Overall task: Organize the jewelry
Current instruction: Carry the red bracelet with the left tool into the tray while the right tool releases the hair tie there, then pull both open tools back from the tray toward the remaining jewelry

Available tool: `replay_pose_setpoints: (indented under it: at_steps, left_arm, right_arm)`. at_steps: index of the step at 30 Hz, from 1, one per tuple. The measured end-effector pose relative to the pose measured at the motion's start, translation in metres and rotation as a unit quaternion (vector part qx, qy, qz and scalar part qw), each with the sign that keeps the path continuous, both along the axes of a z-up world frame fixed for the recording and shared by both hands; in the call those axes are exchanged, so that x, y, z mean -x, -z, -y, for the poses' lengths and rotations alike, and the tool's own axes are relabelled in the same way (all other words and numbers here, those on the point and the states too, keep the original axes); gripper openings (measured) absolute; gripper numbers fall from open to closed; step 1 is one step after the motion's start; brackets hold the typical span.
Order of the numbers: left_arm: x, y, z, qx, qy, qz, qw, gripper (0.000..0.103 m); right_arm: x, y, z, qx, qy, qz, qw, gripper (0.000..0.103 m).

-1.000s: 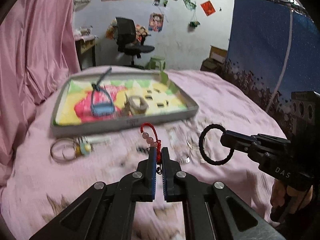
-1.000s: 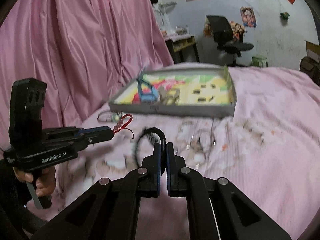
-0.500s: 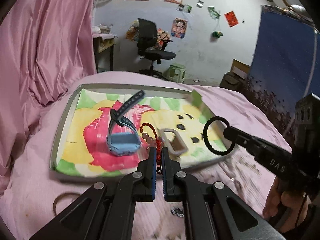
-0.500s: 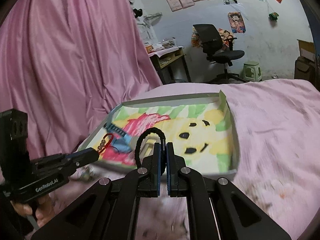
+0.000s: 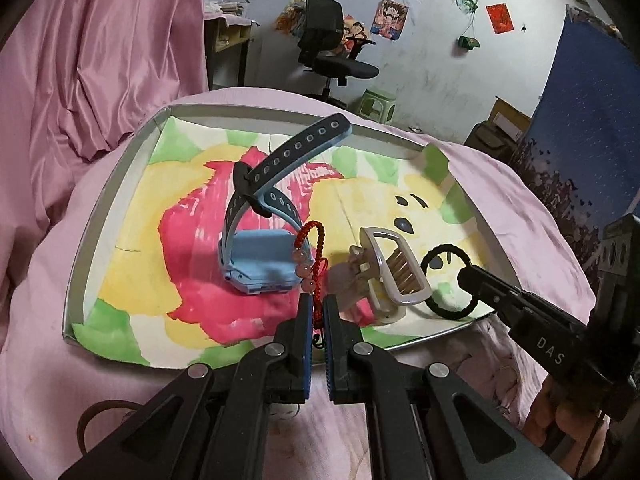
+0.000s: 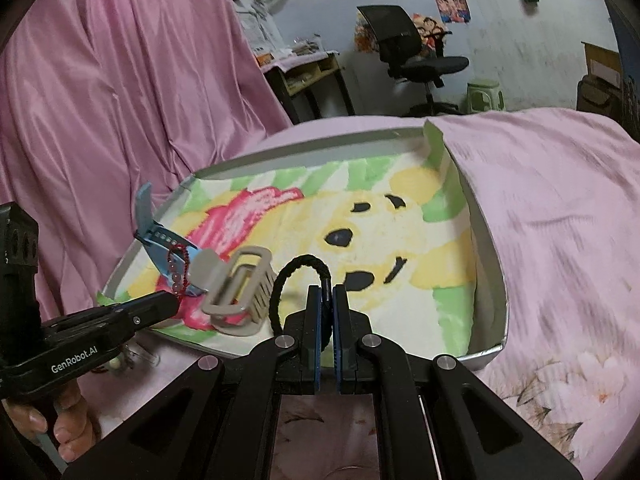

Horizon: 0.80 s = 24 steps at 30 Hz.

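- The left gripper point(image 5: 318, 304) is clamped on a red beaded bracelet point(image 5: 310, 256); the cord runs between the pads and the loop stands up past the fingertips, hanging over the near part of the tray point(image 5: 120, 184).
- The right gripper point(image 6: 327, 300) is clenched on a black hair tie point(image 6: 298, 280), pinched at one side so the ring stands out to the left of the jaws, over the near edge of the same tray.
- Inside the tray lie a blue watch point(image 5: 260, 264), its strap arching up toward the far wall, and a pale hair claw point(image 5: 394, 268) just right of it.
- The bracelet loop sits right in front of the watch, just beside it, and the claw lies between the two held pieces.
- As I judge it, the open painted floor lies forward and to the right of the hair tie, so the right hand has the freer spot to set down; the left has to place close by the watch.
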State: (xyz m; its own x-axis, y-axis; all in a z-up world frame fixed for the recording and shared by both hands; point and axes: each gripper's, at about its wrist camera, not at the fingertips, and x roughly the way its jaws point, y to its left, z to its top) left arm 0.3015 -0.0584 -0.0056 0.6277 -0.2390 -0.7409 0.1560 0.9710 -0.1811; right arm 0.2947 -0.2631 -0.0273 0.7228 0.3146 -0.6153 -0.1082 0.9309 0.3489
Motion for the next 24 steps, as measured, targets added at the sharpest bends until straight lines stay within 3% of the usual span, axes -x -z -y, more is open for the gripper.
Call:
replay_pose_setpoints:
  at_steps: [4, 6, 8, 13, 16, 18, 24]
  left_arm:
    - [0.003, -0.001, 0.001, -0.005, 0.001, 0.003, 1.0000, 0.006]
    - [0.005, -0.002, 0.000, -0.002, 0.000, 0.005, 1.0000, 0.006]
    - [0.007, -0.003, -0.002, 0.002, -0.001, 0.007, 1.0000, 0.006]
    - [0.018, -0.007, -0.006, 0.014, -0.002, 0.019, 0.9997, 0.008]
    - [0.026, -0.011, -0.007, 0.020, -0.008, 0.032, 0.9993, 0.030]
    - [0.034, -0.016, -0.007, 0.016, -0.015, 0.051, 0.9984, 0.056]
    - [0.056, -0.026, -0.003, 0.008, -0.008, 0.085, 0.9963, 0.060]
  right_arm:
    - [-0.002, 0.002, 0.003, 0.003, 0.001, -0.007, 1.000, 0.007]
    - [-0.002, 0.003, 0.004, 0.006, 0.002, -0.010, 1.000, 0.016]
    - [-0.001, 0.002, 0.005, 0.006, 0.005, -0.006, 1.000, 0.039]
    - [0.009, -0.007, 0.007, 0.021, 0.008, 0.011, 1.000, 0.039]
    - [0.018, -0.015, 0.008, 0.031, 0.011, 0.025, 0.999, 0.047]
    - [0.026, -0.020, 0.011, 0.036, 0.016, 0.036, 0.999, 0.051]
    - [0.048, -0.034, 0.020, 0.045, 0.030, 0.062, 0.997, 0.061]
